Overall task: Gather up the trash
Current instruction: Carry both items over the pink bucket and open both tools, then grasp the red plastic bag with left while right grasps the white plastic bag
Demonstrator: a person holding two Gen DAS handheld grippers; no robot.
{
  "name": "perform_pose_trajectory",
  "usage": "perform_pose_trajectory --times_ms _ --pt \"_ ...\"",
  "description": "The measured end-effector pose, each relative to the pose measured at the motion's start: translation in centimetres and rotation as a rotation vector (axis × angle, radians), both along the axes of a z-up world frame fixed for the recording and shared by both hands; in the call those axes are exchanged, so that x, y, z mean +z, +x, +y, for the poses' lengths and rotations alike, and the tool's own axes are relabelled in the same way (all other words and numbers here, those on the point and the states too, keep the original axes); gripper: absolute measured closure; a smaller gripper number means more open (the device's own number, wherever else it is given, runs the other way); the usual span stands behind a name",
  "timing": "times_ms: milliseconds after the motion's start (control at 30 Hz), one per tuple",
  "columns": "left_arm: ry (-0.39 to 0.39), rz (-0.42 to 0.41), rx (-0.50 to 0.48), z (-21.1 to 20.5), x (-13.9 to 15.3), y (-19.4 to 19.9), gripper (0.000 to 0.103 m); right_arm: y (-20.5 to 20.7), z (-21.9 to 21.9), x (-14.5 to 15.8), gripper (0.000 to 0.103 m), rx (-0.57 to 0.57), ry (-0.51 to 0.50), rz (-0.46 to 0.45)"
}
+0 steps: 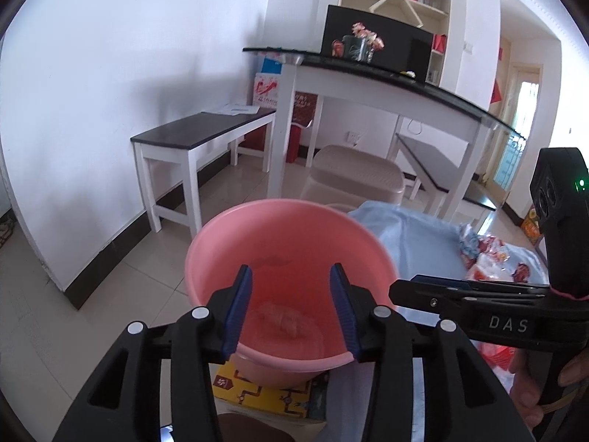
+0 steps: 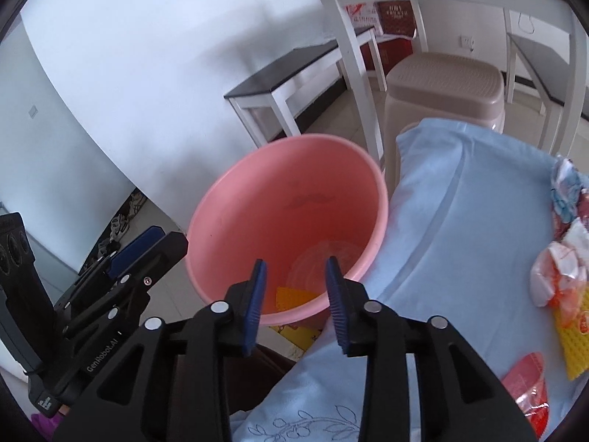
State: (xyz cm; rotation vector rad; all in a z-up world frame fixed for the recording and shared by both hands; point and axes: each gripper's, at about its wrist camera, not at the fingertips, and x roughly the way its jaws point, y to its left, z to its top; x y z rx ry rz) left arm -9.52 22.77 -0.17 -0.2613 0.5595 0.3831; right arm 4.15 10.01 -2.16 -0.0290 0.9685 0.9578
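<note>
one pink bucket (image 1: 291,258) stood at 12 o'clock from both grippers, just beside the blue-clothed surface (image 2: 460,221). the left gripper (image 1: 291,309) hung over its mouth, fingers apart and empty; the right gripper (image 2: 296,302) did likewise. inside lay two pieces: a pale crumpled wad (image 1: 283,322) and a yellow wrapper (image 2: 292,296). several more wrappers (image 2: 559,276), uncountable, lay at 3 o'clock on the cloth.
</note>
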Motion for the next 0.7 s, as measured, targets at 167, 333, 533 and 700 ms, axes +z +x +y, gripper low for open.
perform_pose_trajectory --times_ms 167,333,533,700 --pt "-0.007 -0.033 -0.049 -1.7 1.2 0.0 0.059 -0.7 -2.9 1.6 0.069 -0.033 0.005 -0.075" --pt "-0.029 -0.053 -0.130 -4.0 2.0 0.6 0.057 -1.5 -6.7 3.4 0.069 -0.094 -0.025 -0.172" --pt "-0.078 -0.056 -0.261 -7.3 2.1 1.6 0.056 -1.5 -13.5 4.3 0.069 -0.242 -0.097 -0.261" --pt "-0.128 -0.026 -0.373 -10.1 1.3 2.8 0.056 -1.2 -19.7 3.7 0.069 -0.369 -0.129 -0.276"
